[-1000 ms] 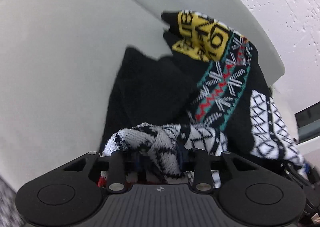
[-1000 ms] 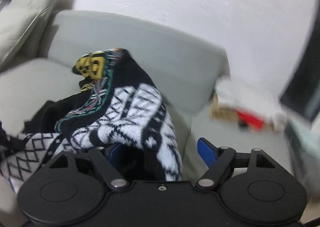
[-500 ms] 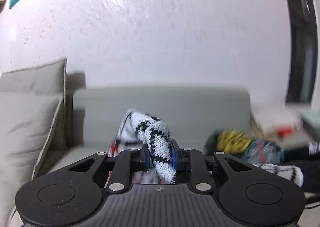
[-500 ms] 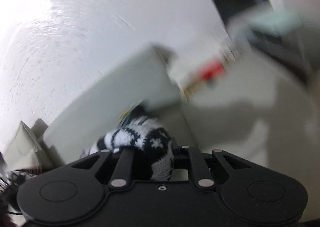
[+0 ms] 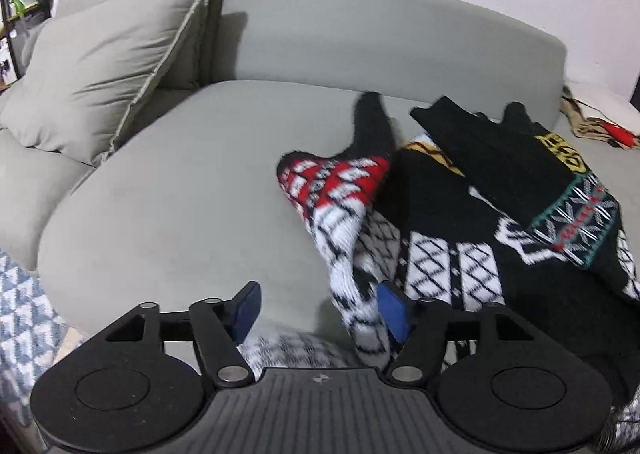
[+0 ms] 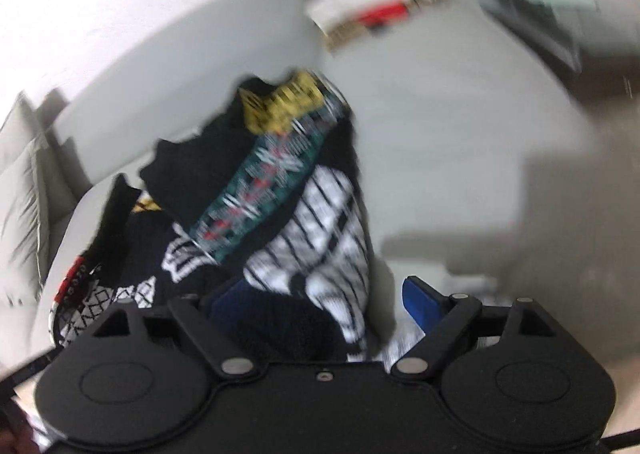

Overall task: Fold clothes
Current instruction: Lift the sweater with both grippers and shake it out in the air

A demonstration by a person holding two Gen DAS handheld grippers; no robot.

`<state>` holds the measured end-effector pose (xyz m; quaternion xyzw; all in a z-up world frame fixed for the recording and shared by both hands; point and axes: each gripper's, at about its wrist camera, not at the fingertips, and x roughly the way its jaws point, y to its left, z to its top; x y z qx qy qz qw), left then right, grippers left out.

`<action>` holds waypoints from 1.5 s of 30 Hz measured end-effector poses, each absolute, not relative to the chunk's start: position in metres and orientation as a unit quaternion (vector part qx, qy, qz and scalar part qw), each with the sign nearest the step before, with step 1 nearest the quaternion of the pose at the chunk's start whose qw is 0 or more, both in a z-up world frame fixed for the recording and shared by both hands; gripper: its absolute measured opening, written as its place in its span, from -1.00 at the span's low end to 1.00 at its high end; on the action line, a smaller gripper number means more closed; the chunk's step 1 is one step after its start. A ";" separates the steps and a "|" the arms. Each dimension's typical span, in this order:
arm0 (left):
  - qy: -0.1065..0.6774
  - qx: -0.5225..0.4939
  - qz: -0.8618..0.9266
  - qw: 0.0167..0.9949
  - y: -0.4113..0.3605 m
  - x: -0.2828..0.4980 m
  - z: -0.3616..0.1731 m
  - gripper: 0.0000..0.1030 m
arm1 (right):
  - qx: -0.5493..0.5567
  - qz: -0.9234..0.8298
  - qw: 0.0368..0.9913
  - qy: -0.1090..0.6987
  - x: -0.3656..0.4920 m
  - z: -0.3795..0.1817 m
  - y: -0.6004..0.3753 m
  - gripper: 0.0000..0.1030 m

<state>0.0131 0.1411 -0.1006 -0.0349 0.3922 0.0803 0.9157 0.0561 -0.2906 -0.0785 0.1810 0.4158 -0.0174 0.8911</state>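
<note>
The sweater (image 5: 472, 214) is black and white with diamond shapes, a red patch, a yellow patch and a green band. It lies in a loose heap on the seat of the grey sofa (image 5: 192, 182), on the right part of the seat as the left camera sees it. Its top end almost reaches the sofa's back. Its bottom end hangs over the front edge of the seat. One sleeve with a red and white part and a black cuff points toward the back.

The left gripper (image 5: 320, 314) is at the front edge of the seat. Its jaws are opening. A white and black bit of the sweater hangs between them, close to the right blue pad, but the pads do not squeeze it.

The right gripper (image 6: 320, 306) is at the front edge too, in a blurry picture. Its jaws are opening wide. Part of the sweater lies between them, against the left pad and loose from the right one.

Two grey pillows (image 5: 100, 66) lean in the left back corner of the sofa. A blue and white rug (image 5: 24, 326) lies on the floor by the left front corner.
</note>
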 end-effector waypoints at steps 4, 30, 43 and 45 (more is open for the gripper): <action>0.400 -0.018 0.069 0.914 0.129 0.028 -0.102 0.42 | 0.149 0.001 0.904 0.401 0.078 -0.077 -0.281 0.57; 0.437 -0.031 0.095 0.894 0.141 0.059 -0.122 -0.51 | 0.261 -0.183 0.907 0.276 0.079 -0.051 -0.386 -0.83; 0.453 -0.030 0.069 0.889 0.144 0.047 -0.130 -0.08 | 0.405 -0.125 0.828 0.366 -0.023 -0.104 -0.443 0.09; 0.458 -0.037 0.054 0.886 0.143 0.046 -0.133 -0.07 | 0.385 -0.103 0.831 0.389 -0.014 -0.105 -0.436 0.03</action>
